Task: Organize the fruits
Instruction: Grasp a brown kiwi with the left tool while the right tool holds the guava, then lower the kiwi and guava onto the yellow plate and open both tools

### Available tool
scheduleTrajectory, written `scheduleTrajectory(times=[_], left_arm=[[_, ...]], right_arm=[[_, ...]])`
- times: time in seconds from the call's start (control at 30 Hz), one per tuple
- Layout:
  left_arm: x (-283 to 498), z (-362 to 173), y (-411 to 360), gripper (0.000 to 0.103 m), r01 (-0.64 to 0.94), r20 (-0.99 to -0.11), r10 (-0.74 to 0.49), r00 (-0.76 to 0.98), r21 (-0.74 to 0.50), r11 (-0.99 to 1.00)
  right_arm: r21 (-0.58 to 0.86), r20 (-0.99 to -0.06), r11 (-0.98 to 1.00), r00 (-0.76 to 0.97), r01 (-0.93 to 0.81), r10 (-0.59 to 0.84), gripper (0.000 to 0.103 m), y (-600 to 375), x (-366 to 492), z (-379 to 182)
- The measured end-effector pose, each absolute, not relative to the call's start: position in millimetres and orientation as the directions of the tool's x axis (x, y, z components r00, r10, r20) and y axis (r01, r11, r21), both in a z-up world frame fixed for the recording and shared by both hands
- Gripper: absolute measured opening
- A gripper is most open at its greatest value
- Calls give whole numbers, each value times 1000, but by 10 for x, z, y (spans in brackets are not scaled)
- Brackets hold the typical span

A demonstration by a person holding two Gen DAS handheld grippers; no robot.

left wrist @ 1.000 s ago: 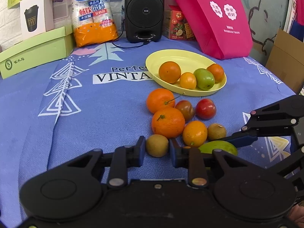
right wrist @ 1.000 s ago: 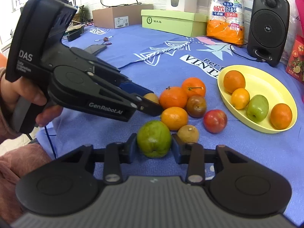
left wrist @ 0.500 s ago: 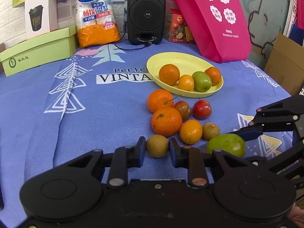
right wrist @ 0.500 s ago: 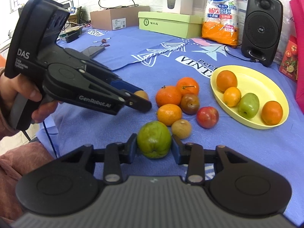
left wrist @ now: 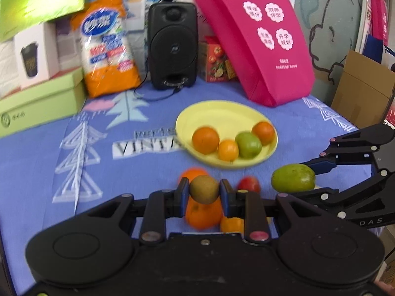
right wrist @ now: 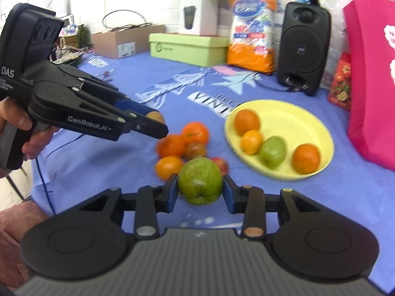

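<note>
My left gripper (left wrist: 204, 192) is shut on a brown kiwi (left wrist: 204, 189) and holds it above the blue cloth. My right gripper (right wrist: 200, 189) is shut on a large green fruit (right wrist: 200, 180), also lifted; that fruit shows in the left wrist view (left wrist: 293, 180). A yellow plate (left wrist: 222, 116) (right wrist: 291, 118) farther back holds two oranges, a small yellow-orange fruit and a green fruit (right wrist: 272, 151). Several loose fruits lie on the cloth below the grippers: oranges (right wrist: 195, 132), a dark plum (right wrist: 196, 150), a red fruit (left wrist: 248, 184). The left gripper also shows in the right wrist view (right wrist: 158, 123).
A black speaker (left wrist: 172, 45) with a cable, a pink bag (left wrist: 259, 37), an orange pack of paper cups (left wrist: 108, 49) and green boxes (left wrist: 42, 101) stand at the back of the table. A cardboard box (left wrist: 363, 86) stands off the right edge.
Both grippers have lifted their fruits off the cloth and moved forward toward the plate. The loose fruits now lie beneath them.
</note>
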State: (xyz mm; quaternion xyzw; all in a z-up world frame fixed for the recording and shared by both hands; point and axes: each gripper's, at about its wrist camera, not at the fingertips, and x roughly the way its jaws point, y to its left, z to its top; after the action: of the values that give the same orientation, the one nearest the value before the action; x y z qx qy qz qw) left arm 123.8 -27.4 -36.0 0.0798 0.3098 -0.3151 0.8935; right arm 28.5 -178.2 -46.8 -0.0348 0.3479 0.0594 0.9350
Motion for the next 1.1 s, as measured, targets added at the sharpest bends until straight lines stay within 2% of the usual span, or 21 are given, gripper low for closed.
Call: scheduleTrajectory(times=[0.13, 0.4, 0.6, 0.8, 0.9, 0.97, 1.0, 1.1], left_arm=[[1512, -302, -483, 26, 629, -599, -515, 613, -25, 777], [2218, -290, -865, 26, 621, -601, -518, 608, -47, 783], [2761, -460, -1183, 26, 607, -654, -503, 565, -83, 790], [2989, -685, -1361, 27, 605, -697, -480, 533, -83, 792], [3006, -715, -1375, 37, 599, -698, -472, 538, -78, 797], [2991, -705, -1336, 54, 592, -693, -469, 547, -75, 802], [2970, -686, -1305, 56, 592, -687, -474, 551, -79, 802], [2897, -609, -1211, 56, 588, -672, -474, 569, -71, 806]], right_arm=[[-39, -633, 995, 772, -96, 50, 37, -1948, 426, -383], [-51, -611, 999, 791, -7, -26, 37, -2252, 874, -345], [-37, -615, 999, 786, 40, -54, 37, -2412, 1216, -465], [-25, -637, 998, 769, 57, -59, 37, -2509, 1418, -607], [1, -646, 998, 762, 57, -43, 37, -2554, 1457, -658], [3, -639, 998, 767, 67, -49, 38, -2563, 1442, -666], [6, -639, 998, 768, 69, -50, 41, -2570, 1437, -660], [2, -633, 997, 772, 71, -54, 41, -2576, 1397, -621]])
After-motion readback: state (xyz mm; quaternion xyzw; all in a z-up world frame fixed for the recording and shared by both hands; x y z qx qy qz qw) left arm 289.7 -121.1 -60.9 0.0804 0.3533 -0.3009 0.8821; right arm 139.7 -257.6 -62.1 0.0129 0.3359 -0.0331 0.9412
